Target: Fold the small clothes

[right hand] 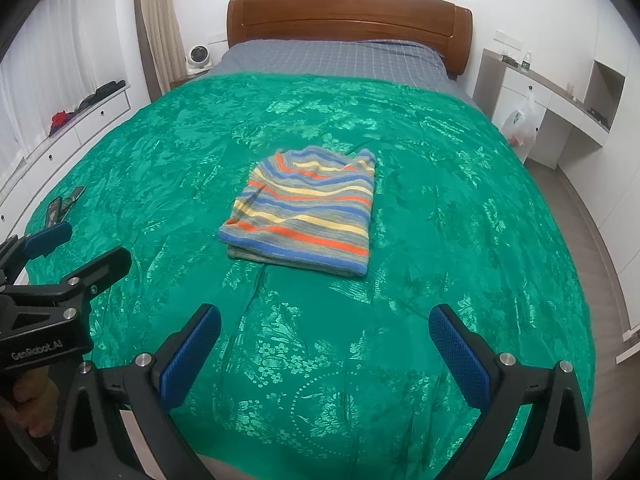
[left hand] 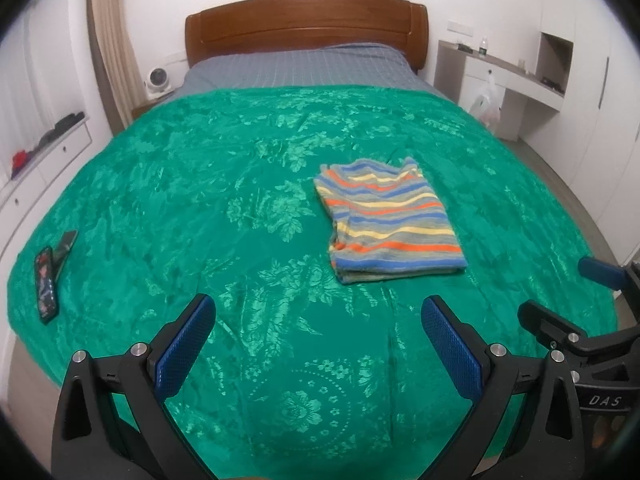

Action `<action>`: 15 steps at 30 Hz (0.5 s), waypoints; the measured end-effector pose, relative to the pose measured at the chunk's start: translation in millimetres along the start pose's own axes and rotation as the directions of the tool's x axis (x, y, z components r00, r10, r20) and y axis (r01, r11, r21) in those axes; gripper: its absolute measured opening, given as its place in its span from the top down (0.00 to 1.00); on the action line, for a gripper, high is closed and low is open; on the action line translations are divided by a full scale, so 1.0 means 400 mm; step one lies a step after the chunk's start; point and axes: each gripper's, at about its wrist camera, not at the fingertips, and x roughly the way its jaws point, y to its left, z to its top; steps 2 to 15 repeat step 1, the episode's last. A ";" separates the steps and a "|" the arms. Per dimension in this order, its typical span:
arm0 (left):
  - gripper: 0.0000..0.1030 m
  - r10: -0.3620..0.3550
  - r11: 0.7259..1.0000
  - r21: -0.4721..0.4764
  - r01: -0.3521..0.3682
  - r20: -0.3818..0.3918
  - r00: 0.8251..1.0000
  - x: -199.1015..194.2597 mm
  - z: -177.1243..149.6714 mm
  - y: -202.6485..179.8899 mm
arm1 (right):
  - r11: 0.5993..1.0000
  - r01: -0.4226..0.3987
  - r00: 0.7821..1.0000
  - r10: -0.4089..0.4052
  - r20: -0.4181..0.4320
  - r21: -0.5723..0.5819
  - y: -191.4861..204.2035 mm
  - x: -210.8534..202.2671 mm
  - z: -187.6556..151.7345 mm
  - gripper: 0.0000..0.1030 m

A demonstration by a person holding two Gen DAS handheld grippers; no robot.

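A striped garment (left hand: pixel 390 220) lies folded into a neat rectangle on the green bedspread (left hand: pixel 224 208), a little past the middle of the bed and resting flat, with nothing on top of it. Its bands run blue, orange, yellow and grey.

The left gripper (left hand: pixel 318 340) hovers above the near part of the bedspread, its jaws spread wide and holding nothing. The right gripper (right hand: pixel 324 350) hangs likewise over the near edge, jaws wide apart and empty. The two tools sit side by side, each showing at the edge of the other's view, and both are well apart from the garment. A hand (right hand: pixel 28 404) grips the handle of the left tool.

The cloth between the grippers and the garment is bare apart from low creases. Near the left edge of the bed lie two dark phone-like objects (left hand: pixel 48 280), well away from the garment. Beyond the bedspread a grey checked sheet (left hand: pixel 304 66) runs to the wooden headboard (left hand: pixel 306 20). A small white fan (left hand: pixel 157 79) stands left of the headboard, and a plastic bag (left hand: pixel 486 106) hangs at the white bench on the right.
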 end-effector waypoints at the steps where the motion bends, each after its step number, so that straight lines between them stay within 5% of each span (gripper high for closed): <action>1: 0.00 0.005 1.000 0.014 -0.005 0.007 1.000 -0.004 -0.001 -0.005 | 1.000 -0.001 1.000 0.001 0.000 0.003 -0.001 0.001 0.000 0.00; 15: 0.00 0.005 1.000 0.014 -0.005 0.007 1.000 -0.004 -0.001 -0.005 | 1.000 -0.001 1.000 0.001 0.000 0.003 -0.001 0.001 0.000 0.00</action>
